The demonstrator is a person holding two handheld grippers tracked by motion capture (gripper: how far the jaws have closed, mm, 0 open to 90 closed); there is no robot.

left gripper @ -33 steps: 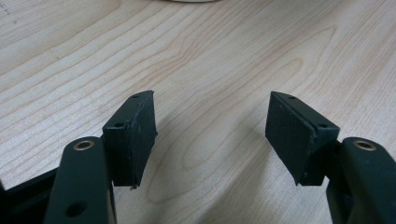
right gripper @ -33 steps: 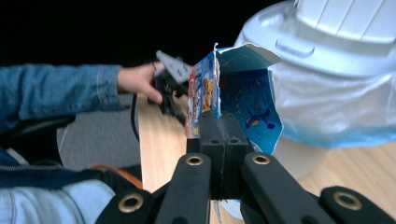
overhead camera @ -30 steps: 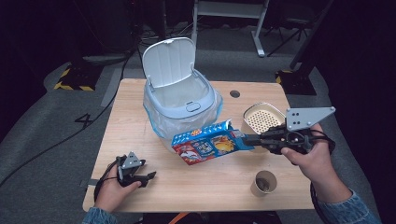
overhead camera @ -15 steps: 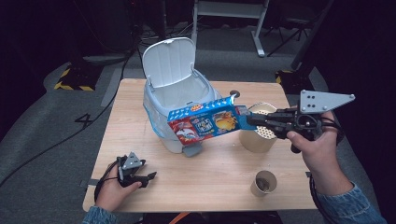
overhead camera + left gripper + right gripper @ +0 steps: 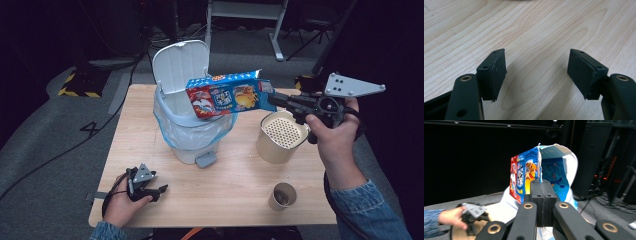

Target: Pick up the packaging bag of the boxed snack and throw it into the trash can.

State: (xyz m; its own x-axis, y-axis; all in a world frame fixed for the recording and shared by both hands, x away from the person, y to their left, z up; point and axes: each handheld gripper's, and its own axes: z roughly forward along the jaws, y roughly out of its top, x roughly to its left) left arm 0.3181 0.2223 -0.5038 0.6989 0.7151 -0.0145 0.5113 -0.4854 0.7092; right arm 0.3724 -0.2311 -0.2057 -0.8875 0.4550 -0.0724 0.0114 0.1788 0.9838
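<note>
My right gripper (image 5: 272, 98) pinches the snack box (image 5: 225, 96) by its flap over the bin (image 5: 192, 131), ready to drop; left gripper (image 5: 161, 189) fingers spread, idle near the table's (image 5: 240, 190) front-left corner.

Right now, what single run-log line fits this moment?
right claw: shut on snack box | box: held above open bin | left claw: open, at table | stage: box not yet dropped

My right claw (image 5: 272, 99): black body, grey three-cornered plate with small holes on top, brass-coloured pivot bushings on black arms. My left claw (image 5: 159, 190), lower left of frame: black, smaller grey plate, black cable trailing. Both sleeves blue denim.
</note>
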